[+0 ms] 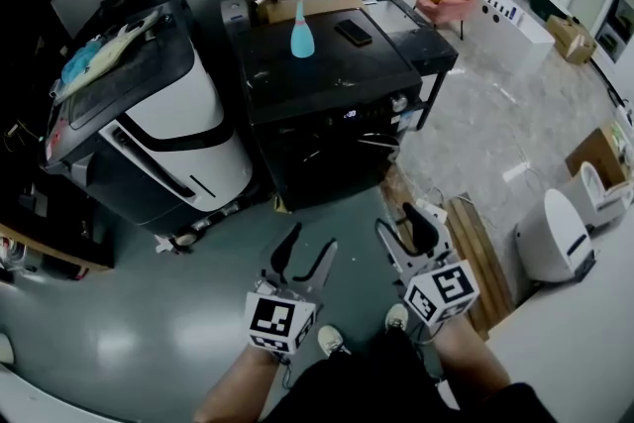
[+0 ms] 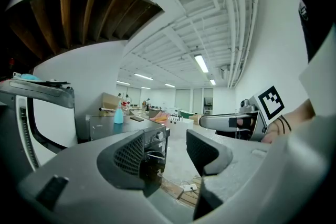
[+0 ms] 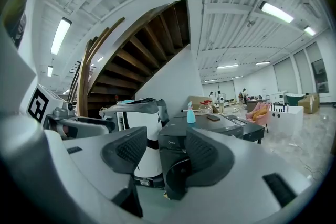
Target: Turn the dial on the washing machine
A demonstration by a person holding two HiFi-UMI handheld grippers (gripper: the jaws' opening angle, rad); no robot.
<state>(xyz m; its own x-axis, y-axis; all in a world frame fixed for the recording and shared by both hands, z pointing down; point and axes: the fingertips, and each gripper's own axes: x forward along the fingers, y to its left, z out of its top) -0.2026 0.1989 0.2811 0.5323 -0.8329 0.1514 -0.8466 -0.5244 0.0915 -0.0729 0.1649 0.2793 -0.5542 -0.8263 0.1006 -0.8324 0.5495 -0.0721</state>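
Lower centre of the head view: left tongs [image 1: 310, 243] and right tongs [image 1: 396, 218] are being held side by side, low and roughly level, aimed at the machine front, probably for an approach. Both are being held spread, with nothing between the pads. Beyond them, the black washing machine [image 1: 317, 104] is being faced mid-frame, well apart from the tongs. Its dial [image 1: 399, 102] is being shown at the front panel's right end, untouched, on the right tongs' side. On the lid, a blue spray bottle [image 1: 301, 35] and a phone [image 1: 353, 33] are being stored, clear of the panel.
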